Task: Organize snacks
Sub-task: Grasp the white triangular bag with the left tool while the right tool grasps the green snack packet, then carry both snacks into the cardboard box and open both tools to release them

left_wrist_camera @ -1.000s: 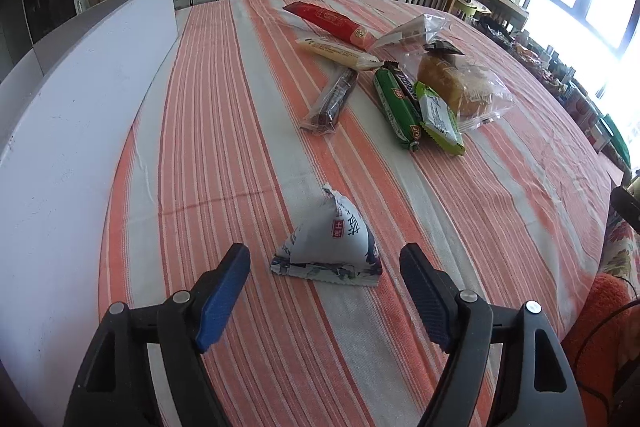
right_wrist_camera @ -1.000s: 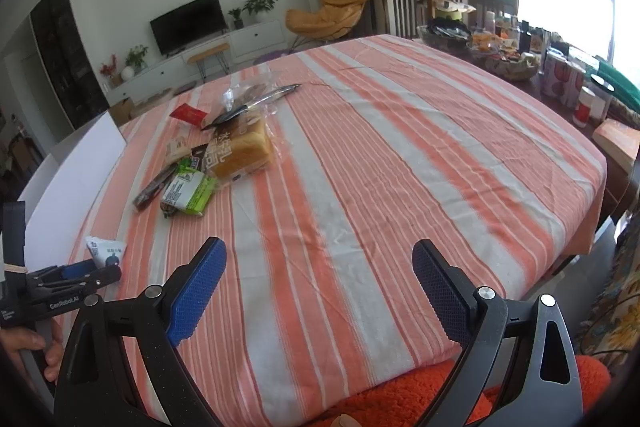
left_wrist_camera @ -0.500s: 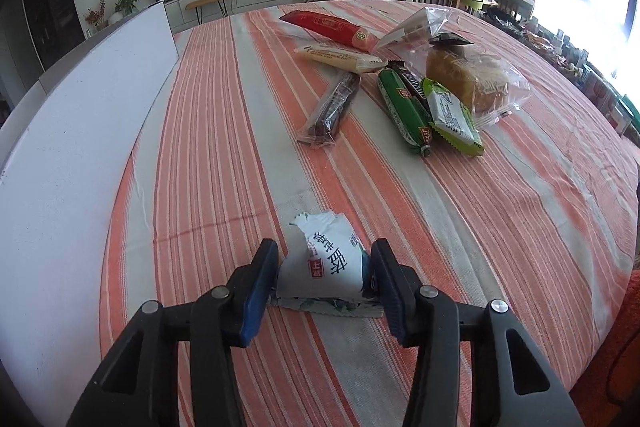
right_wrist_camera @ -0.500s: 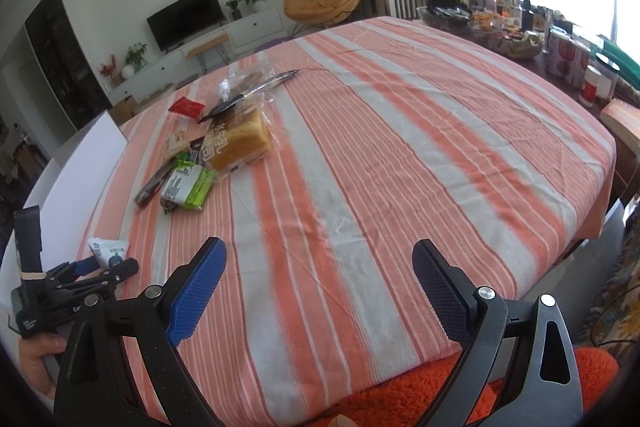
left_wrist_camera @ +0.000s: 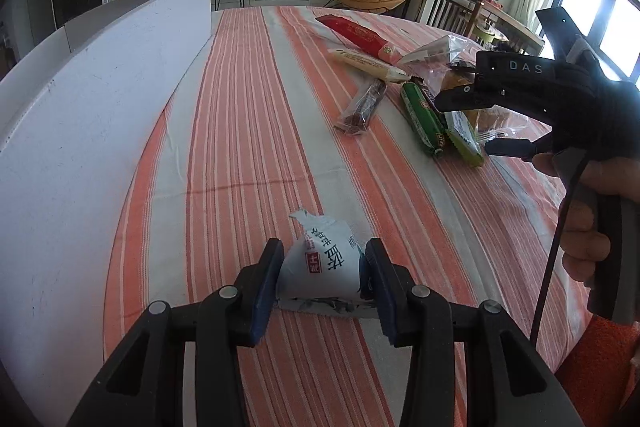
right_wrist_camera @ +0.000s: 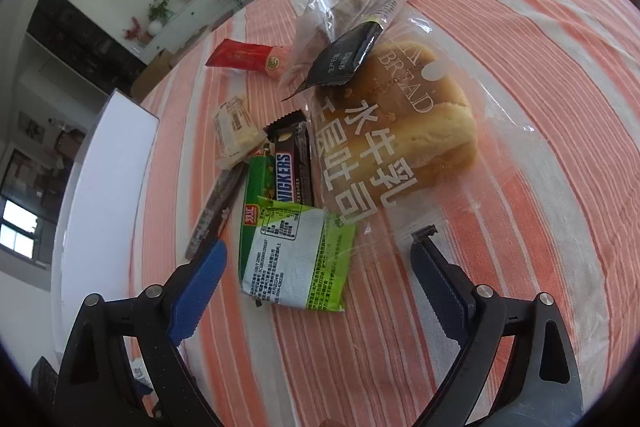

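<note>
while clamped on white pouch (left_wrist_camera: 326, 267), left tongs (left_wrist_camera: 323, 273) low, level.

Counter (left_wrist_camera: 248, 131): orange and white stripes. Pyramid packet (left_wrist_camera: 322, 265): white, dark characters, small red square. Tool pads (right_wrist_camera: 198, 285): blue on black frames. Front wrapper (right_wrist_camera: 296, 259): lime green and white. Snickers bar (right_wrist_camera: 294, 167): brown, blue lettering. Far wrapper (right_wrist_camera: 244, 59): red. Bread (right_wrist_camera: 432, 119): golden, under clear film with white characters.

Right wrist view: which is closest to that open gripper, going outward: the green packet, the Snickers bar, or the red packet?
From the right gripper:
1. Green packet, between the fingers.
2. Snickers bar, just behind it.
3. Red packet, far back left.
</note>
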A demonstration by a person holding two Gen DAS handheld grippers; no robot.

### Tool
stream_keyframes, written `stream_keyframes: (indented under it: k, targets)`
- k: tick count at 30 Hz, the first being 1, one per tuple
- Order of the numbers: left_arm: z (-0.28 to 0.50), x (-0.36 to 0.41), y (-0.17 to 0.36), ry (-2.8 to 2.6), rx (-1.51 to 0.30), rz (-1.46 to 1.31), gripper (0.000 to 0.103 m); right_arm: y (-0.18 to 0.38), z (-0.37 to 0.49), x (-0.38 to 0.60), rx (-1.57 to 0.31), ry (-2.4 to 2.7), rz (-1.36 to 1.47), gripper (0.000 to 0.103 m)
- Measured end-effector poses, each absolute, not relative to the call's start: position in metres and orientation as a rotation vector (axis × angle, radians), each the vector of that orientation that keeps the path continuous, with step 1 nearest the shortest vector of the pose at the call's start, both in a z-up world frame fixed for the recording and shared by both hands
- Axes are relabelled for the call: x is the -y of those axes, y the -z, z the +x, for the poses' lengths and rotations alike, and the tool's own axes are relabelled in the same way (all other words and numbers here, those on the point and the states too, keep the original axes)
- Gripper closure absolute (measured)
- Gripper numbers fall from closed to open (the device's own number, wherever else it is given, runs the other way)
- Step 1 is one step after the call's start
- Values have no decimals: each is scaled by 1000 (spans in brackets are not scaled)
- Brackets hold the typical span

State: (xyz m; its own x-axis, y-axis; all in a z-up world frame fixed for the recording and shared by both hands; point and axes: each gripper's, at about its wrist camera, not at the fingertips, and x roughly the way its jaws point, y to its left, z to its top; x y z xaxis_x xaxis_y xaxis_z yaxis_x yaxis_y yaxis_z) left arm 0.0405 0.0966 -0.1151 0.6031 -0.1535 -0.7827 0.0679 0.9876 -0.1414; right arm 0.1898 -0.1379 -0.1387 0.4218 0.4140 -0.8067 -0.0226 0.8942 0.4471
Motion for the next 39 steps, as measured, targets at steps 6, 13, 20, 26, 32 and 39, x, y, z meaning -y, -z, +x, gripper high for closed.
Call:
stream_keyframes:
  k: [6, 13, 20, 26, 32, 39]
  targets:
    - [29, -106, 108, 141, -891, -138, 61, 136, 155, 160, -1175, -333, 360, 53]
    - [13, -108, 70, 234, -837, -237, 61, 138, 105, 209, -1247, -401, 538, 52]
    - [-9, -137, 13, 277, -778, -407, 61, 119, 80, 202, -1234, -514, 622, 52]
    - [-45, -205, -54, 151, -633, -463, 61, 39, 86, 102, -1134, -751, 512, 52]
    - [-43, -294, -52, -204, -635, -395, 61, -16, 88, -40, -1048, -992, 368, 52]
    - [-21, -331, 9, -387, -748, -339, 20, 20, 113, -71, -1113, -974, 416, 30]
